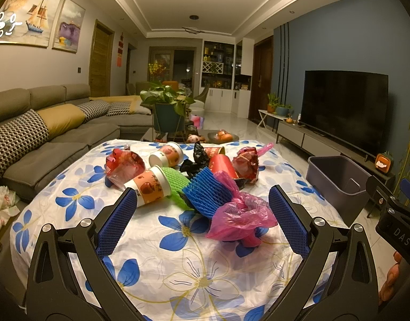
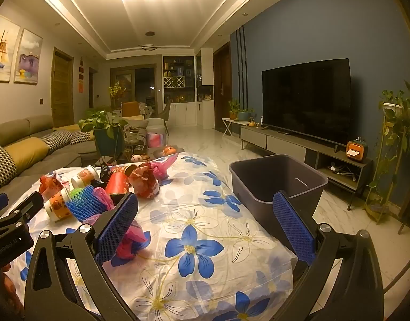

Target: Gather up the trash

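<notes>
A grey sectional sofa (image 1: 58, 133) is running along the left wall, carrying yellow and houndstooth cushions (image 1: 20, 136). Two paintings (image 1: 31, 18) are hanging above it. A leafy potted plant (image 1: 165, 99) is standing in a teal holder beyond the floral cloth. A large dark television (image 2: 306, 99) is sitting on a low cabinet (image 2: 298, 144) against the blue wall, with an orange tissue box (image 2: 356, 149) resting near its end.

Black tongs (image 1: 202, 214), blue ribbed pads (image 1: 116, 222), silver screws (image 1: 85, 222)
</notes>
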Motion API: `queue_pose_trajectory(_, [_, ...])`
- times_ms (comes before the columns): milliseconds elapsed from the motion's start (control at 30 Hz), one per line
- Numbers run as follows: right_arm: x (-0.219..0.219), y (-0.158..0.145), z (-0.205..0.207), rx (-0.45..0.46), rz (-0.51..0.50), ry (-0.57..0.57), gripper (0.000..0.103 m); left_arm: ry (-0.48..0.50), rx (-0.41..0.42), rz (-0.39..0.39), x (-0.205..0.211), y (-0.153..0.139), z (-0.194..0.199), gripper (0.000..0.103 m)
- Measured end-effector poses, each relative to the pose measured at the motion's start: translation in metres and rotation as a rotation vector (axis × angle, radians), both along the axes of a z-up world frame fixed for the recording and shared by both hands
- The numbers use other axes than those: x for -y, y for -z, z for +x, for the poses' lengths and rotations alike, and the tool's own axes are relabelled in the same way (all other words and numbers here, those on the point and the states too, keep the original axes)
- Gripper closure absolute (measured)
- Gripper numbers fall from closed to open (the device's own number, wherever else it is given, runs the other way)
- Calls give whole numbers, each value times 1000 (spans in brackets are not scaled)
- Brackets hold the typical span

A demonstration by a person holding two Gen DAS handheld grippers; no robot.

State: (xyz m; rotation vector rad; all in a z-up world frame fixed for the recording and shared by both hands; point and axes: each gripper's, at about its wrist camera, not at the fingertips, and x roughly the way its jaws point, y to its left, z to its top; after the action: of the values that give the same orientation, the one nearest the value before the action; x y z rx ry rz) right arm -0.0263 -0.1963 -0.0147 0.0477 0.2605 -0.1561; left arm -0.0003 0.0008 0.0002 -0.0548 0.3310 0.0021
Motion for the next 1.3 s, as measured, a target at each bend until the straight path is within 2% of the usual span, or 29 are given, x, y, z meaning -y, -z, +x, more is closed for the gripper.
queue_pose_trajectory(1000, [0, 3, 7, 16, 11, -22, 5, -1, 2, 3, 1, 2, 5, 6])
queue_pose_trajectory(1300, [-11, 14, 18, 12, -16, -57, 5, -19, 0, -5, -1, 6, 7, 6])
